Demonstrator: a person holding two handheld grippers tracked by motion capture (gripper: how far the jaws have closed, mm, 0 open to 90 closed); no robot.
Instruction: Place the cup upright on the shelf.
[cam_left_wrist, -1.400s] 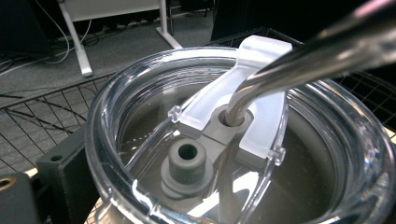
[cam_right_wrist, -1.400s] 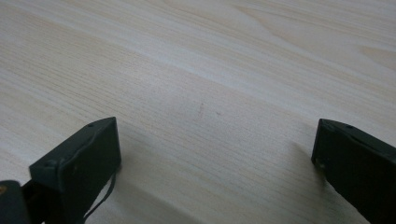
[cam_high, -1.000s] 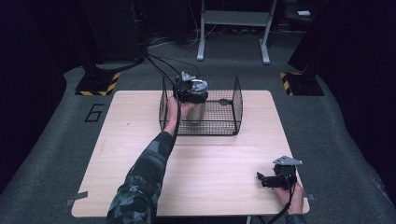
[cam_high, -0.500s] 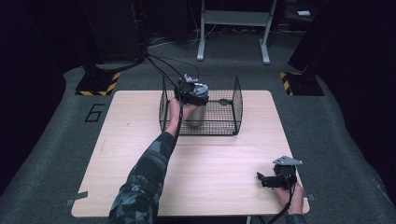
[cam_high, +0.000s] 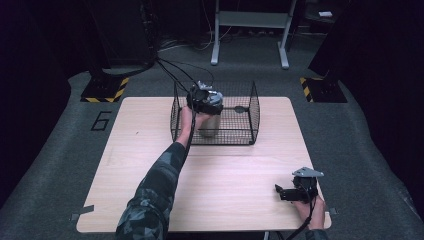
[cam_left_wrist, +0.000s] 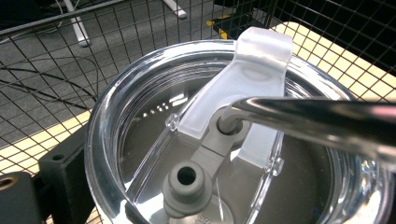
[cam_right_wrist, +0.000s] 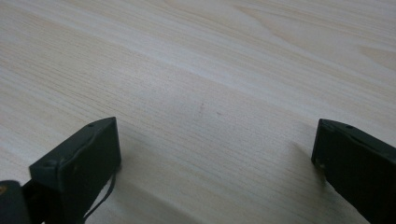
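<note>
A steel tumbler (cam_high: 210, 125) with a clear lid (cam_left_wrist: 154, 116) stands upright inside a black wire basket (cam_high: 252, 107) at the table's far middle. My left gripper (cam_high: 204, 99) sits on top of it, shut on the tumbler's rim. In the left gripper view one black jaw presses the lid's left edge and the other jaw is hidden. A shiny metal rod (cam_left_wrist: 317, 116) crosses the lid from the right. At the near right corner my right gripper (cam_high: 281, 192) rests low over the table, open (cam_right_wrist: 215, 154), with bare wood between its jaws.
The light wooden table (cam_high: 150, 170) has free room left of and in front of the basket. A small dark object (cam_high: 240, 108) lies in the basket's right half. Cables run from the basket's back to the dark floor.
The left gripper and the tumbler have sunk slightly inside the basket. The right gripper has not moved.
</note>
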